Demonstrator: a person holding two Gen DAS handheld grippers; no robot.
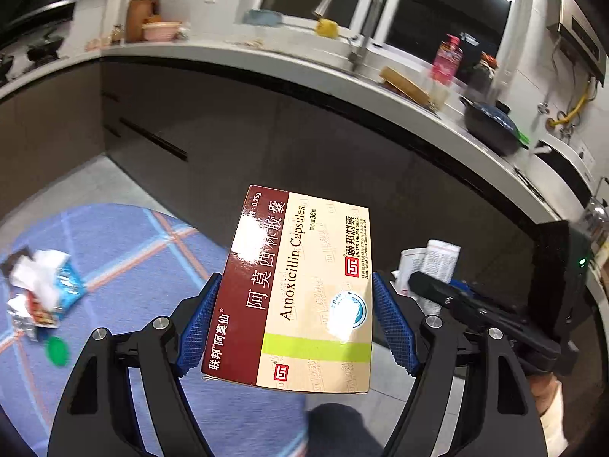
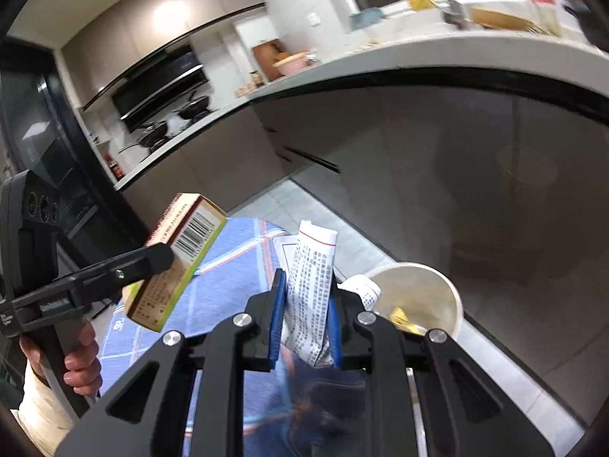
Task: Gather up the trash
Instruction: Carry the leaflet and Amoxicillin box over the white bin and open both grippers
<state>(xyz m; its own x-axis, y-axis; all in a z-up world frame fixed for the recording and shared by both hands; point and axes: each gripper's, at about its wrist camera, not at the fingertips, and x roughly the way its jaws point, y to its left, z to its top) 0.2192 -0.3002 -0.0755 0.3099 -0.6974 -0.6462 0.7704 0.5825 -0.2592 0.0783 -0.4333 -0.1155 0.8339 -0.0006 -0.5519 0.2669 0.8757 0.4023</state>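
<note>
Trash: one medicine box (image 1: 300, 293) pinched in left gripper (image 1: 297, 320) jaws; one printed leaflet (image 2: 310, 293) pinched in right gripper (image 2: 304, 323) jaws; one paper cup (image 2: 422, 297) beside.

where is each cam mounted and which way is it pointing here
Left wrist: sits on the left gripper, looking along its blue pads at the clamped amoxicillin box, the blue mat with wrappers and the kitchen counter; the right gripper shows at right.
Right wrist: sits on the right gripper, looking at the folded leaflet it grips, a paper cup and the counter; the person's left hand shows.
Shared: box, leaflet, mat, counter, faucet.
</note>
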